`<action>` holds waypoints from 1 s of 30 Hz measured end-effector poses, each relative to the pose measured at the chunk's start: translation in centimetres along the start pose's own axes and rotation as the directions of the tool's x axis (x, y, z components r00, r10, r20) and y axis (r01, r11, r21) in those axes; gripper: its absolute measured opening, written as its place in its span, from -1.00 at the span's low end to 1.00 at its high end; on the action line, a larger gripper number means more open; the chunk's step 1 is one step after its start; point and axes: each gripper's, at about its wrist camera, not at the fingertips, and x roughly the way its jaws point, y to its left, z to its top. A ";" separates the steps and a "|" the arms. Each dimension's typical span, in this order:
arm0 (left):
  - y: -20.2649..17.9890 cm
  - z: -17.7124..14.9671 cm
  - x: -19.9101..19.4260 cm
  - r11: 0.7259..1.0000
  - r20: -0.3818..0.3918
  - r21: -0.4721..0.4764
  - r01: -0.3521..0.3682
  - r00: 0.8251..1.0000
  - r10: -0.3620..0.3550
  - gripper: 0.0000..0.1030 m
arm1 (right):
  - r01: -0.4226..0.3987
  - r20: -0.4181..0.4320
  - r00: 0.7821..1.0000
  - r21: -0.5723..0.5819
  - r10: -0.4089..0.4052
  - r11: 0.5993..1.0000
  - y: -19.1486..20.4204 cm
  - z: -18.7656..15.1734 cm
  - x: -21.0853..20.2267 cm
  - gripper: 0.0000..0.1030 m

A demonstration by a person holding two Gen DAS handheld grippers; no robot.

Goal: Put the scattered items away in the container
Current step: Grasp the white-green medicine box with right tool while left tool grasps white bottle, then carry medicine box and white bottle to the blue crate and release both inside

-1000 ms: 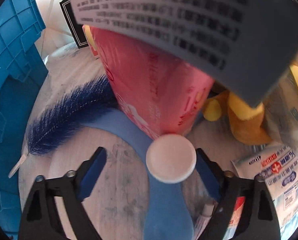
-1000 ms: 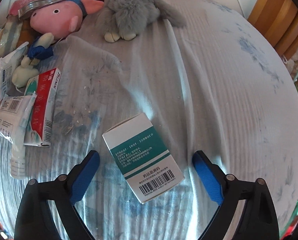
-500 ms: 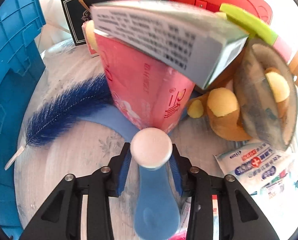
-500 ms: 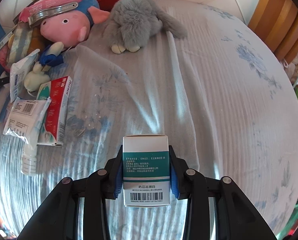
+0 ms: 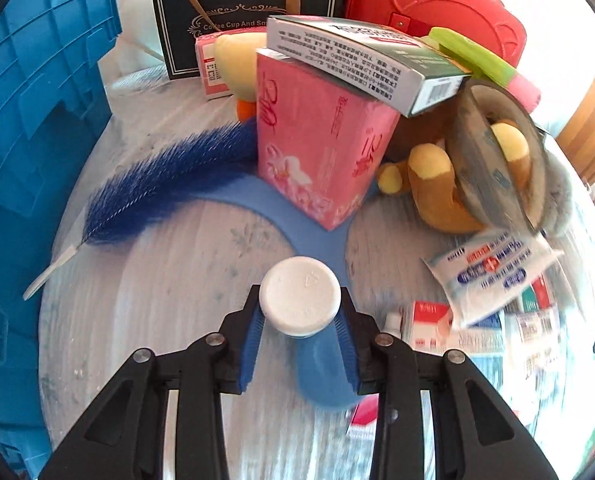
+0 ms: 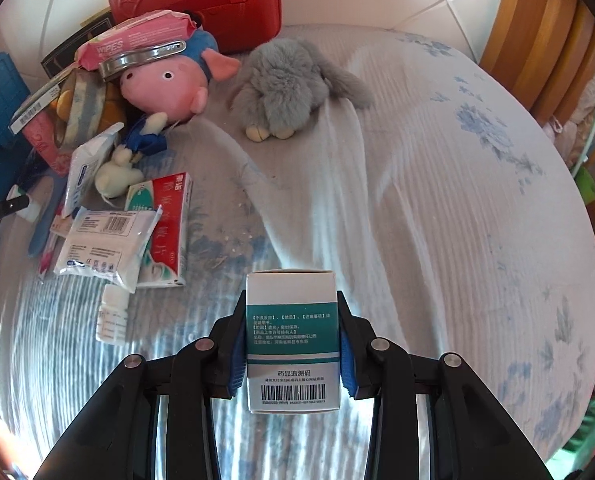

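Left gripper point(image 5: 300, 346) angled steeply down over the bed point(image 5: 169, 280), jaws narrow and clamped on a white-capped bottle point(image 5: 300, 305); cap faces the camera, blue pads press its sides. The jaws have just been closing, with the bottle between them. Below the bottle a flat blue hanger-like piece point(image 5: 317, 376) lies on the sheet, running under a pink tissue pack point(image 5: 317, 152) standing upright. A green-and-white medicine box point(image 5: 361, 60) rests tilted on top of the pink pack. Blue feather point(image 5: 165, 176) lies left of the pack, its quill toward the blue crate point(image 5: 29, 128) at the left edge. Brown plush point(image 5: 437, 184), tape roll point(image 5: 493, 152), red case point(image 5: 437, 4) and black gift bag point(image 5: 241, 12) behind; sachets point(image 5: 493, 272) to the right.

Right gripper point(image 6: 292, 354) also pitched steeply down, jaws narrow and gripping a teal-and-white carton point(image 6: 292, 340) by its side faces, barcode end toward the camera. These jaws have just been closing too, carton between them. Carton sits above bare bedsheet, apart from the pile at left: pink pig plush point(image 6: 165, 80), grey plush point(image 6: 293, 84), wipes pack point(image 6: 137, 38), red-and-green box point(image 6: 165, 224), small white bottle point(image 6: 111, 314). Blue crate corner shows at far left of the right wrist view.
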 end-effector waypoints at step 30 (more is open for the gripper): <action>3.3 -1.5 -22.0 0.972 0.178 0.195 0.132 0.970 -0.167 -0.34 | -0.024 0.159 0.987 0.000 0.023 1.000 14.2 -2.9 -17.4 -0.30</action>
